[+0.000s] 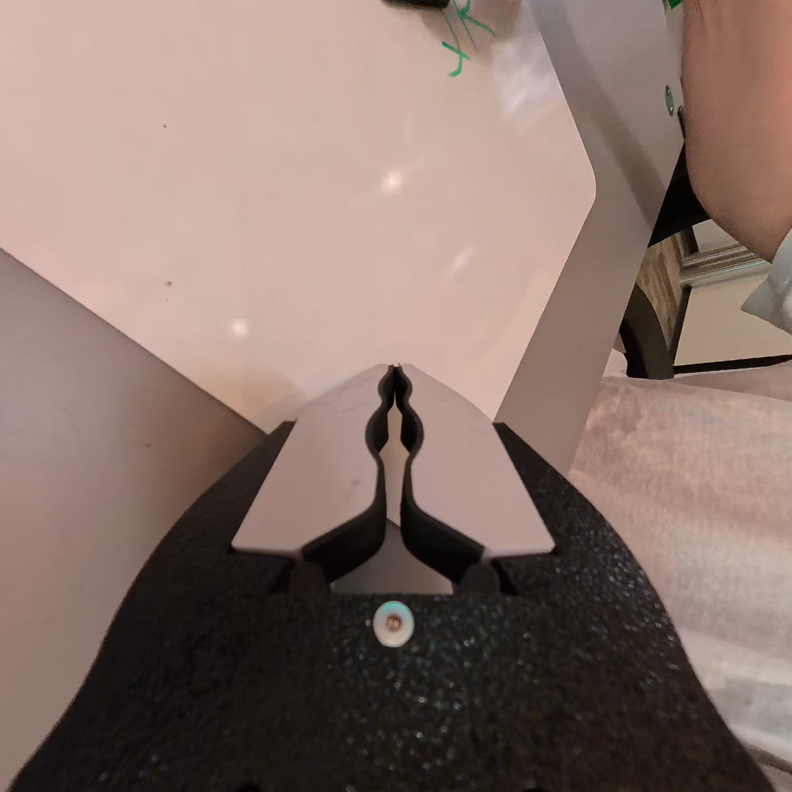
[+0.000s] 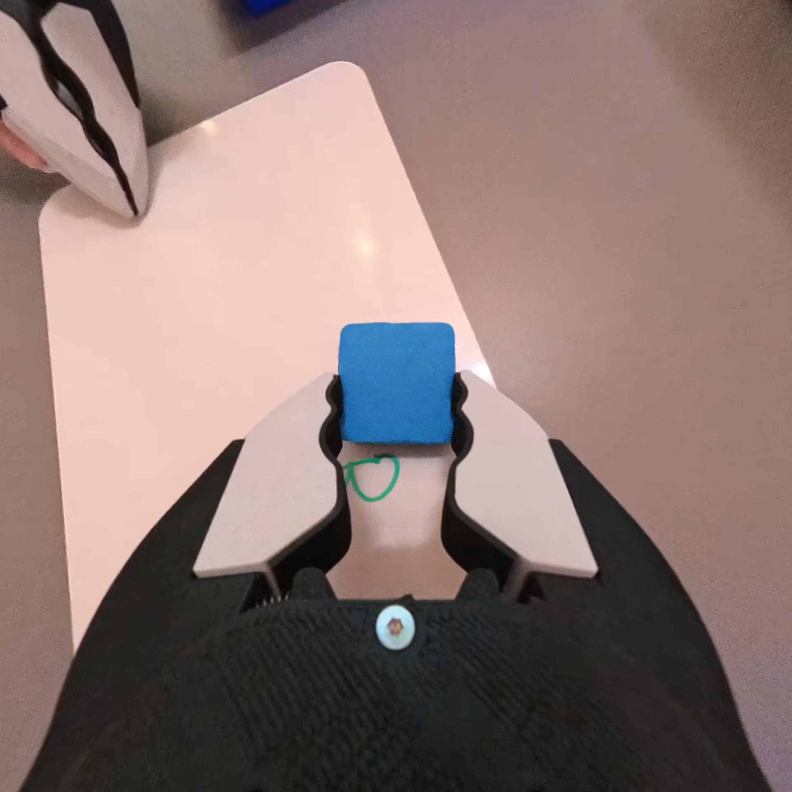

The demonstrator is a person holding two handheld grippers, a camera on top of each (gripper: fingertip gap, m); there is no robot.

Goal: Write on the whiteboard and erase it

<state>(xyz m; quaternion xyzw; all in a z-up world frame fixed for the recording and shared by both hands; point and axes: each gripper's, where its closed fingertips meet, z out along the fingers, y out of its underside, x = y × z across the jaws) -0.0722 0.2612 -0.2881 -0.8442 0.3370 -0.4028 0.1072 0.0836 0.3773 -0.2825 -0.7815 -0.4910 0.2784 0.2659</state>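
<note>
On the grey bench (image 2: 600, 214) lies a flat white rounded-corner whiteboard (image 2: 214, 321), where the right tool (image 2: 396, 385) clamps a blue foam eraser block (image 2: 396, 385) beside green marker scribble (image 2: 373, 478), while the left tool (image 1: 395, 368), fingers pressed together empty, touches the board's corner.

left black-and-grey two-finger gripper (image 1: 394, 370): jaws closed together, empty, tips angled down | right black-and-grey two-finger gripper (image 2: 396, 377): jaws spread, clamping something | bare forearm (image 1: 737, 128): raised
</note>
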